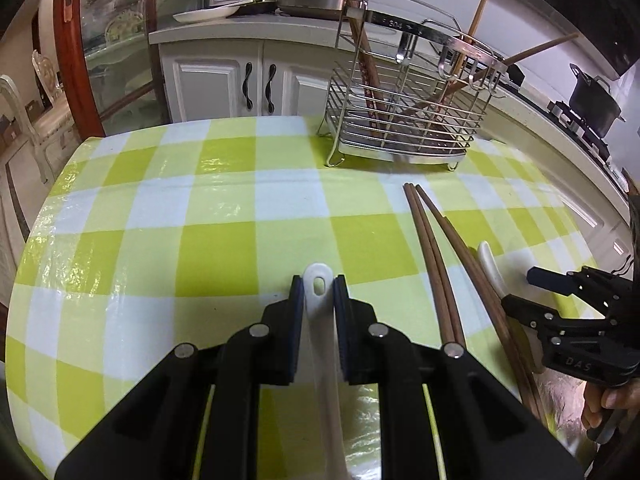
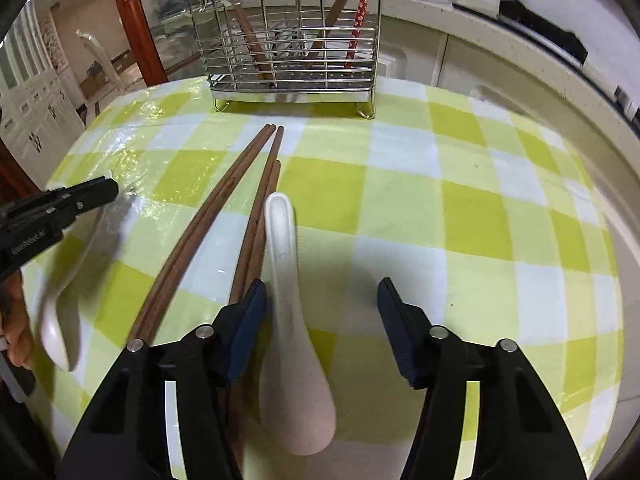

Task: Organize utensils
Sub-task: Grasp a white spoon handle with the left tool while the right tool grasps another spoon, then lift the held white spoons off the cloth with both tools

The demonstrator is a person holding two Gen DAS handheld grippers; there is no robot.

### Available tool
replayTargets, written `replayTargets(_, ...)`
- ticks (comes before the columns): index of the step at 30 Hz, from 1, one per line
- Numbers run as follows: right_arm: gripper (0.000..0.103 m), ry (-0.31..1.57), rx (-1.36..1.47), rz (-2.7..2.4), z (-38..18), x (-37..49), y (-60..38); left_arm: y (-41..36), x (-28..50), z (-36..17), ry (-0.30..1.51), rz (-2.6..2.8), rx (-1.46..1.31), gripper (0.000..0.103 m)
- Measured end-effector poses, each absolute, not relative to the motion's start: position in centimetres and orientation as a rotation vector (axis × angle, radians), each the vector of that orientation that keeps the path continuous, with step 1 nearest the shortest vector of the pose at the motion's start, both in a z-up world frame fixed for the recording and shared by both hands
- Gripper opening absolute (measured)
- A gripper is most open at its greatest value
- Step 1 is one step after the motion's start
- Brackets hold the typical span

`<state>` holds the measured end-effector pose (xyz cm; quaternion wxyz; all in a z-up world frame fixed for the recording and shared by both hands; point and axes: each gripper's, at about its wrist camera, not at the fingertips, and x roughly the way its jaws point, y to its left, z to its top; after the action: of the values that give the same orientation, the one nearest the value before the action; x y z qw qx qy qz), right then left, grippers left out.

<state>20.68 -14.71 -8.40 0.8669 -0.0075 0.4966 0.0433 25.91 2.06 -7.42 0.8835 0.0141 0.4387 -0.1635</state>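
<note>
My left gripper (image 1: 318,292) is shut on the handle of a white ceramic spoon (image 1: 318,320), held above the table; it also shows in the right wrist view (image 2: 60,332), bowl hanging down. My right gripper (image 2: 322,300) is open, its fingers on either side of a second white spoon (image 2: 288,320) lying on the checked cloth beside several brown chopsticks (image 2: 224,216). The chopsticks (image 1: 436,264) lie between the two grippers. A wire utensil basket (image 1: 404,116) stands at the far edge and holds chopsticks; it also shows in the right wrist view (image 2: 292,36).
The table has a green and white checked cloth (image 1: 216,216). Behind it run a white cabinet (image 1: 224,80) with pots on top and a counter with a black pot (image 1: 594,100). A glass cabinet (image 1: 120,40) stands far left.
</note>
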Motion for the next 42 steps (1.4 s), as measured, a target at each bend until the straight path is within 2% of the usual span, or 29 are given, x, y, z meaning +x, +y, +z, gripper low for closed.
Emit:
replayTargets(5,0.050,1.036,-0.027,0.098,-8.4,21.3,-14.6,1.7,25.9,-7.6,0.918,-0.347,0.034,0.015)
replayTargets(7,0.040,1.030,-0.035,0.125,-8.2,21.4,-14.1,1.6,25.8,-7.4,0.913,-0.350,0.033,0.015)
replayTargets(9,0.021,1.028,-0.037,0.147,-8.1,21.3,-13.6,1.5,25.7,-7.0,0.906,-0.351,0.033,0.015)
replayTargets(11,0.015,1.029,-0.019,0.149,-8.1,21.4,-13.8,1.4,25.6,-6.5,0.895,-0.352,0.030,0.015)
replayTargets(27,0.015,0.840,0.075,0.153,-0.7,18.1,-16.0,1.8,22.5,0.2,0.725,-0.349,0.014,0.015)
replayTargets(42,0.015,0.782,0.093,0.143,1.2,16.3,-17.3,1.5,19.6,3.8,0.649,-0.345,0.024,0.015)
